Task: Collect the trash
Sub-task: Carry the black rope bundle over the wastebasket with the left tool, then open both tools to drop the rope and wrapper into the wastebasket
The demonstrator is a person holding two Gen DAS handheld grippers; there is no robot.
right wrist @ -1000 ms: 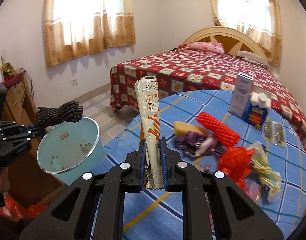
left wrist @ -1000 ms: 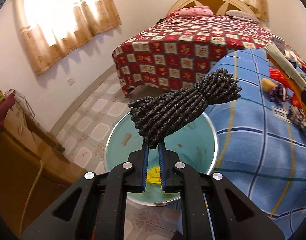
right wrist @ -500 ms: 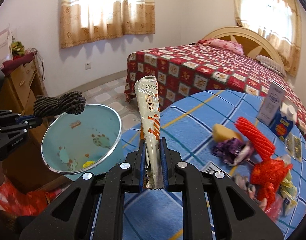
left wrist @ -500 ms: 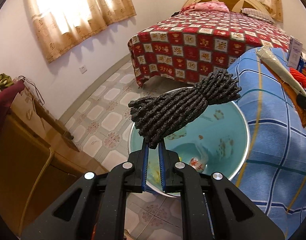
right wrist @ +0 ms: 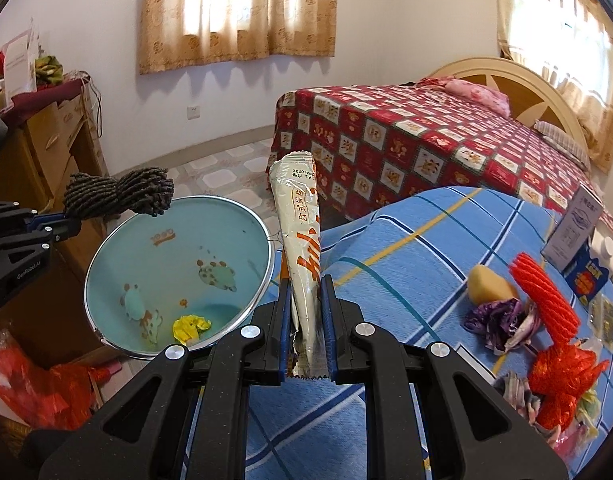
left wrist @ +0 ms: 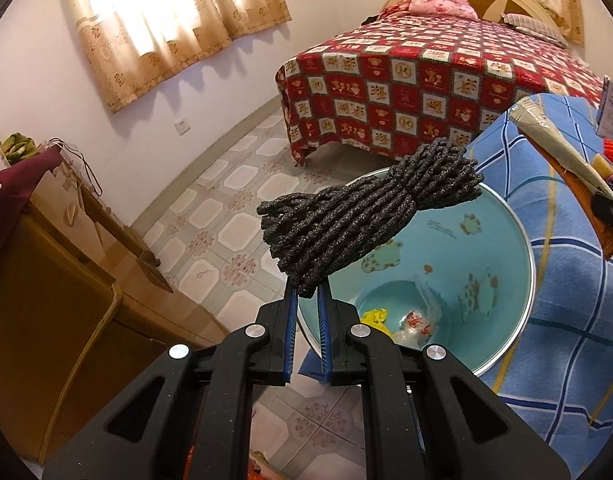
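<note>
Two handheld grippers work beside a table covered in a blue checked cloth [right wrist: 426,248], each carrying a piece of trash toward a light blue bin [right wrist: 106,280] with a metal rim.

In the left wrist view, the left gripper [left wrist: 305,300] is clamped on the lower end of a dark grey bundle of cord [left wrist: 366,216]. The bundle's long axis runs from the fingertips at centre frame up toward the upper right, so its free end hangs over the bin's open mouth, which fills the centre right of the frame. The bundle is above the opening, not inside it. In the right wrist view the same bundle sits at the left edge of the frame, over the bin's far rim.

In the right wrist view, the right gripper [right wrist: 306,304] is closed on a long pale snack wrapper [right wrist: 302,240] with orange print, held upright in centre frame. The bin lies to the lower left of this wrapper, close by. The left gripper looks nearer to a drop.

Inside the bin, at its bottom, lie a crumpled yellow scrap [right wrist: 191,326] and some clear wrapping [left wrist: 416,320].

Still on the cloth, at the right of the right wrist view: a red foam net [right wrist: 546,300], purple scraps [right wrist: 494,316], a yellowish lump [right wrist: 488,290], crumpled red plastic [right wrist: 562,380] and a blue carton [right wrist: 590,276].
</note>
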